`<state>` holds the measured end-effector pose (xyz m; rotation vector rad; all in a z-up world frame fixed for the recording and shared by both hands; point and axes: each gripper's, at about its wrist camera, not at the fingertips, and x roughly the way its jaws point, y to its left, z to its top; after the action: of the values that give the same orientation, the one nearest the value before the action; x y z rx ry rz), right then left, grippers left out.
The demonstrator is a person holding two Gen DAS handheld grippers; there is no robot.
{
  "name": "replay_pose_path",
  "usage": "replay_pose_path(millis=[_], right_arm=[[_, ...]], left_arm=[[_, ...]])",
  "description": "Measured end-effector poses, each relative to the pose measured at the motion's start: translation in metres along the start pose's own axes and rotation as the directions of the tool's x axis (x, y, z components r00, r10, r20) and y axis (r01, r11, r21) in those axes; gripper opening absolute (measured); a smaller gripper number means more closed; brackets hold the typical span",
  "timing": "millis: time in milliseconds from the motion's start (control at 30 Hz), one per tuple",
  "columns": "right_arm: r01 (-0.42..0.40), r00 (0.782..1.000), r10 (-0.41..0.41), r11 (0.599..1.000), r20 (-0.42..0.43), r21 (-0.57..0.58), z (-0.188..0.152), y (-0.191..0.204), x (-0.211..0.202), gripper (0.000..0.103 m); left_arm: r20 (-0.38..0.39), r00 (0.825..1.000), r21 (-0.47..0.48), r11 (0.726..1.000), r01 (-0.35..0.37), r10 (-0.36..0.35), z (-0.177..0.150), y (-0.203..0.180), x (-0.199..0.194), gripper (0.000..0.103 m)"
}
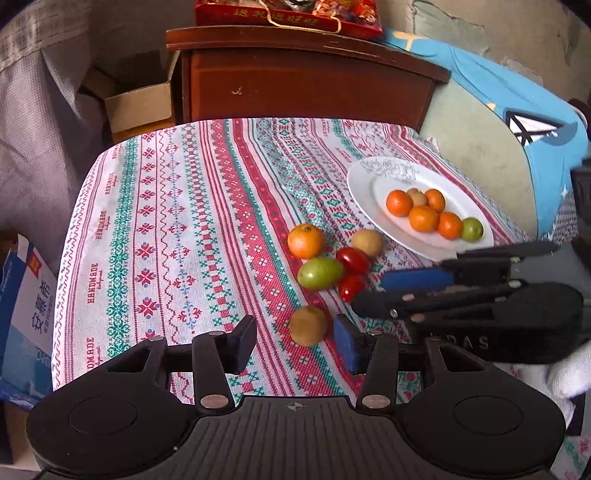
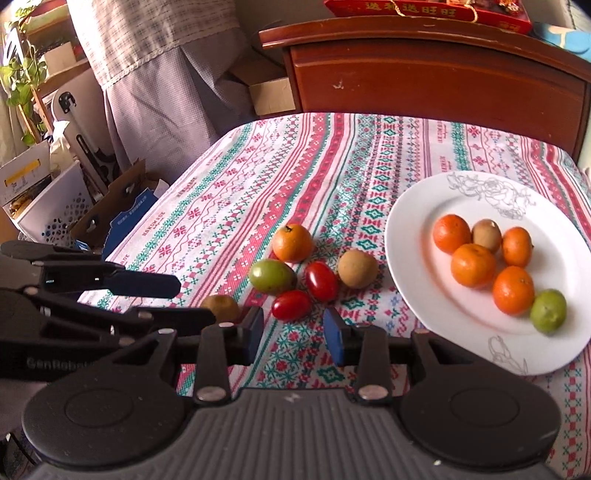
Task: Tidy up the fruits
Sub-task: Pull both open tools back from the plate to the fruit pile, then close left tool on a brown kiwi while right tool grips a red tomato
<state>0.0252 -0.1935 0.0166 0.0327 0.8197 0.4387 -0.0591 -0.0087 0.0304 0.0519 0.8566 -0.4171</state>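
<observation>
A white plate (image 2: 424, 236) on the patterned tablecloth holds several oranges, a brown fruit and a green fruit; it also shows in the left wrist view (image 1: 364, 184). Loose on the cloth lie an orange (image 2: 292, 242), a green fruit (image 2: 271, 276), two red tomatoes (image 2: 320, 280) (image 2: 291, 305) and two brown fruits (image 2: 357, 268) (image 2: 220, 307). My left gripper (image 1: 293, 341) is open, just short of the near brown fruit (image 1: 308, 325). My right gripper (image 2: 293, 328) is open, just short of the near tomato.
A dark wooden cabinet (image 2: 436, 70) with a red box (image 1: 288, 13) on it stands behind the table. Cardboard boxes (image 1: 138, 107) and a basket (image 2: 55, 210) sit left of the table. A blue cloth (image 1: 517, 103) lies at the right.
</observation>
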Motion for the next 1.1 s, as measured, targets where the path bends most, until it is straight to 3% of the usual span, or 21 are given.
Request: replay_pose_path(millis=[300, 533, 1100], right_arm=[[0.015, 1.0, -0.015, 0.999, -0.002, -0.031, 0.001, 0.006, 0.013, 0.035], [0.018, 1.0, -0.018, 0.999, 0.007, -0.03, 0.002, 0.003, 0.015, 0.026], [0.038, 0.999, -0.038, 0.999, 0.009, -0.014, -0.002, -0.007, 0.002, 0.026]], left_arm=[[-0.003, 0.999, 0.041, 0.999, -0.034, 0.034, -0.004, -0.002, 0.006, 0.043], [0.005, 1.0, 0.064, 0.998, -0.025, 0.025, -0.005, -0.006, 0.009, 0.04], [0.022, 0.999, 0.129, 0.991, -0.035, 0.033, -0.011, -0.021, 0.023, 0.039]])
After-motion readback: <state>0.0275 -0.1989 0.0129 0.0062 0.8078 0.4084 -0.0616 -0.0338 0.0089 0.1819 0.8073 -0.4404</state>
